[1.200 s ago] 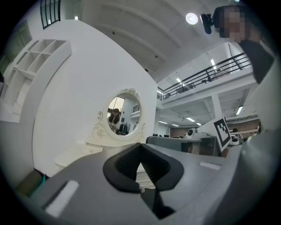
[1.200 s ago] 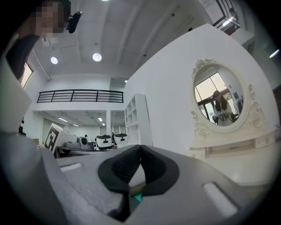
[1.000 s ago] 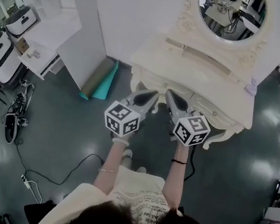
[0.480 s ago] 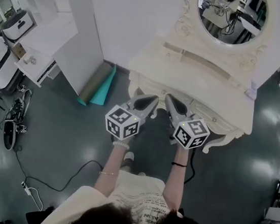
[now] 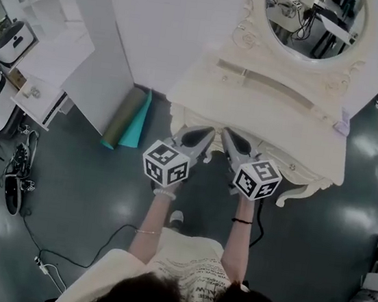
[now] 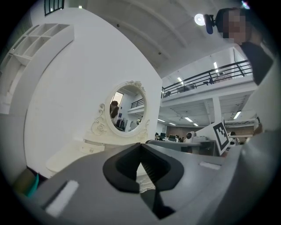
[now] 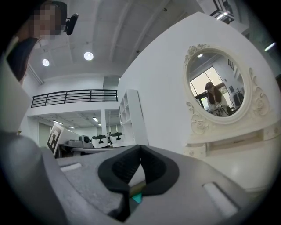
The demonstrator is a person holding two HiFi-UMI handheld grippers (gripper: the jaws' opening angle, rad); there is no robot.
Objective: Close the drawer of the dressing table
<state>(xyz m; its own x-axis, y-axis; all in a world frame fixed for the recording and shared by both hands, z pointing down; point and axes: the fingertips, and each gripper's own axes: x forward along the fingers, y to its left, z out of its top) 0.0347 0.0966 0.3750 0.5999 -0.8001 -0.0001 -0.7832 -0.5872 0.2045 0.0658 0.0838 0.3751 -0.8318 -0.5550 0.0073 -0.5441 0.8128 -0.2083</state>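
Observation:
The cream dressing table (image 5: 282, 128) with its oval mirror (image 5: 310, 18) stands ahead of me. Both grippers point level at the middle of its front edge, side by side. My left gripper (image 5: 203, 134) is shut, its jaws meeting at the tip with nothing between them (image 6: 141, 147). My right gripper (image 5: 230, 136) is also shut and empty (image 7: 139, 149). Their tips reach the carved front under the tabletop. The drawer front there is mostly hidden behind the grippers, so I cannot tell how far out it stands.
A white partition (image 5: 114, 40) stands left of the table, with a rolled teal mat (image 5: 129, 120) at its foot. A white side cabinet (image 5: 41, 89), shoes (image 5: 13, 182) and a floor cable (image 5: 80, 240) lie further left. A small lilac thing (image 5: 346, 120) sits on the table's right end.
Both grippers have moved forward together towards the dressing table. Their tips, which were short of the front edge, now reach it. Both stay shut.

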